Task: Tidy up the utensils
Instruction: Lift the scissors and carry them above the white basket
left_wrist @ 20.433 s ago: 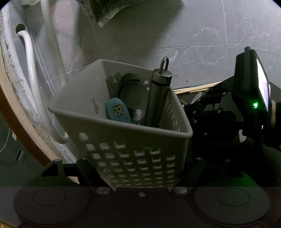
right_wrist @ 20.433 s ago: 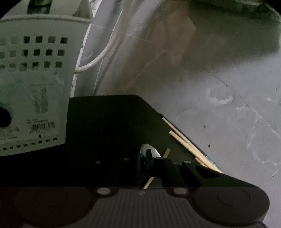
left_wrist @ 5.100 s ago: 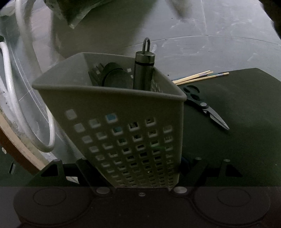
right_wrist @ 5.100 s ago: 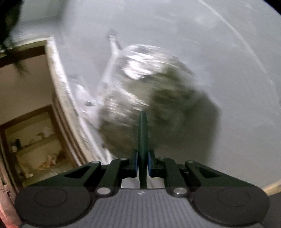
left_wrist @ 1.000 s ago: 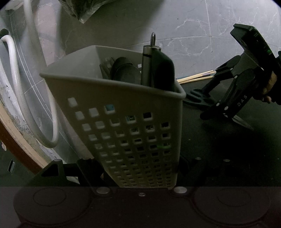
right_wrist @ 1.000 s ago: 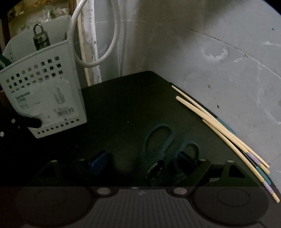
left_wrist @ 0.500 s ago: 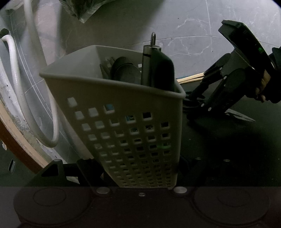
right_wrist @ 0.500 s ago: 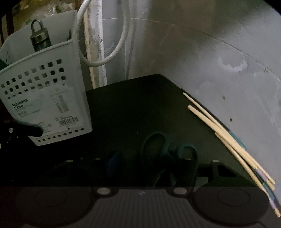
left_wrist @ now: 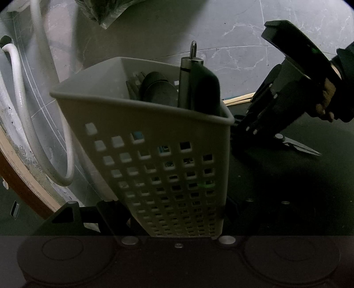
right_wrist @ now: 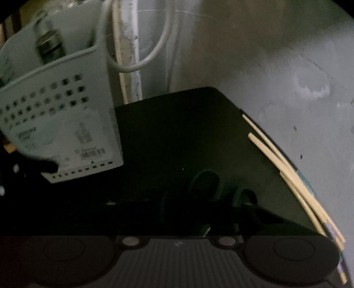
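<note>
My left gripper (left_wrist: 174, 212) is shut on the base of a white perforated utensil basket (left_wrist: 141, 124), which is tilted. In it stand a metal cylinder with a ring (left_wrist: 188, 82), a dark handle (left_wrist: 206, 88) and dark spoons (left_wrist: 157, 90). The basket also shows in the right wrist view (right_wrist: 59, 115). My right gripper (right_wrist: 205, 199) is low over the dark scissors (right_wrist: 205, 179) on the black mat (right_wrist: 177, 133), fingers either side of the handles. In the left wrist view the right gripper (left_wrist: 247, 126) covers the handles and the scissor blades (left_wrist: 298, 148) stick out.
Several wooden chopsticks (right_wrist: 285, 168) lie along the mat's right edge. A white hose (left_wrist: 24, 115) loops by the wall to the left of the basket. A dark plastic bag (left_wrist: 104, 8) lies on the grey marble floor (left_wrist: 232, 55) behind.
My right gripper has come down and forward onto the scissors' handles. The basket and my left gripper have hardly moved.
</note>
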The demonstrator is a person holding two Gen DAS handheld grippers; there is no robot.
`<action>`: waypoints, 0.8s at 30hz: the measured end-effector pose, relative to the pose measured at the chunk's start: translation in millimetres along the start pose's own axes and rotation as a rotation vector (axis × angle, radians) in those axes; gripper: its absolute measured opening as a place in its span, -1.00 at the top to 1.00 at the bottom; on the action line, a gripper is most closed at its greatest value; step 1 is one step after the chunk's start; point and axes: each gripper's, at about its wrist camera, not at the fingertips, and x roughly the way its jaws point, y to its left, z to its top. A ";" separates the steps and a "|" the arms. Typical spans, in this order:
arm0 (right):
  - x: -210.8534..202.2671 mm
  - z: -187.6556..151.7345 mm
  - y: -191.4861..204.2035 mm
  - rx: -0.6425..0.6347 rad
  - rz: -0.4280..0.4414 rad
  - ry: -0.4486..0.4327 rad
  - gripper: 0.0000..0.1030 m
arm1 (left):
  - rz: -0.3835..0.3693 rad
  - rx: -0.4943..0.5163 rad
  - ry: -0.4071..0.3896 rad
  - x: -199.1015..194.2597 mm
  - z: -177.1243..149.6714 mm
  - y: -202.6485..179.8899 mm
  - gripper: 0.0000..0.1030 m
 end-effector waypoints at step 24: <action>-55.0 -43.6 -27.2 0.461 -0.032 -0.364 0.90 | 0.001 -0.002 0.001 -0.5 -0.7 0.2 -0.58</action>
